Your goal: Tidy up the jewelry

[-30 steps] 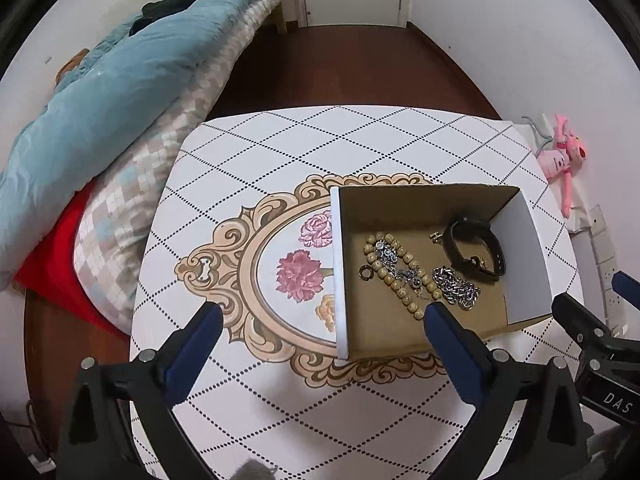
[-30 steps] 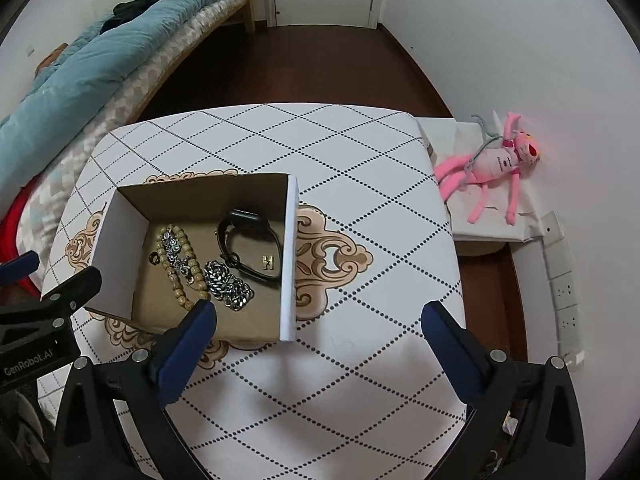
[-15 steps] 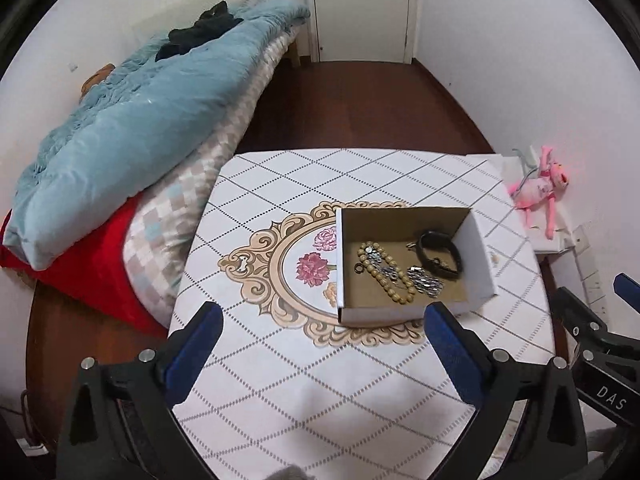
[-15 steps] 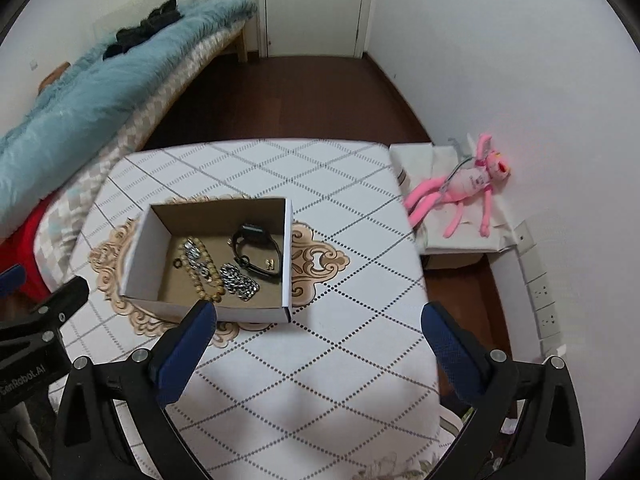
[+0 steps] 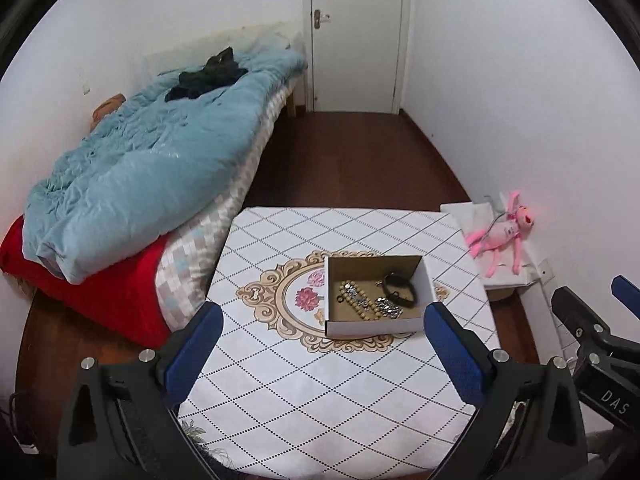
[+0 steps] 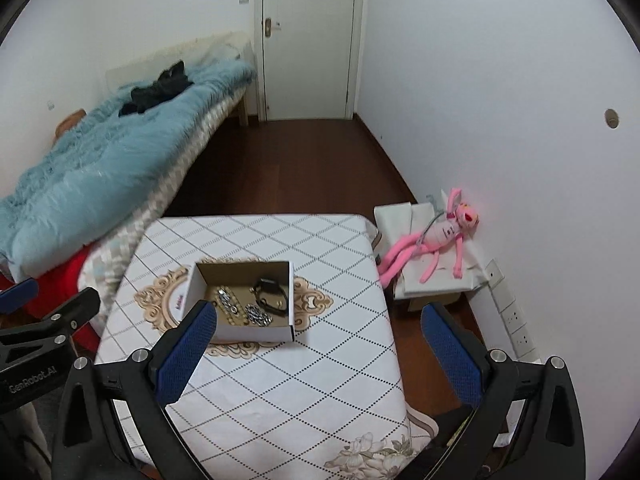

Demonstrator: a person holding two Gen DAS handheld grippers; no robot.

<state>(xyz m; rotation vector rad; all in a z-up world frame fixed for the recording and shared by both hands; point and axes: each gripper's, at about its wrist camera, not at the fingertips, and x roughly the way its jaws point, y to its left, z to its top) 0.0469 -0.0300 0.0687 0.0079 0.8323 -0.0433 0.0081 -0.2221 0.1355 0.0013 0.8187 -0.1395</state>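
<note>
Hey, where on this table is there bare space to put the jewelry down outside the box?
The near stretch of tablecloth between the cardboard box and both tools is bare, and so are the far strip beyond the box and the right side toward the pink plush toy. Only the box's inside is crowded.

Jewelry (image 5: 370, 300) inside open cardboard box (image 5: 376, 326)

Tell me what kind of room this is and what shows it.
Most likely a bedroom in a home. A bed with a blue duvet runs along the left wall, a closed door stands at the far end, and a pink plush toy lies against the right wall.
</note>
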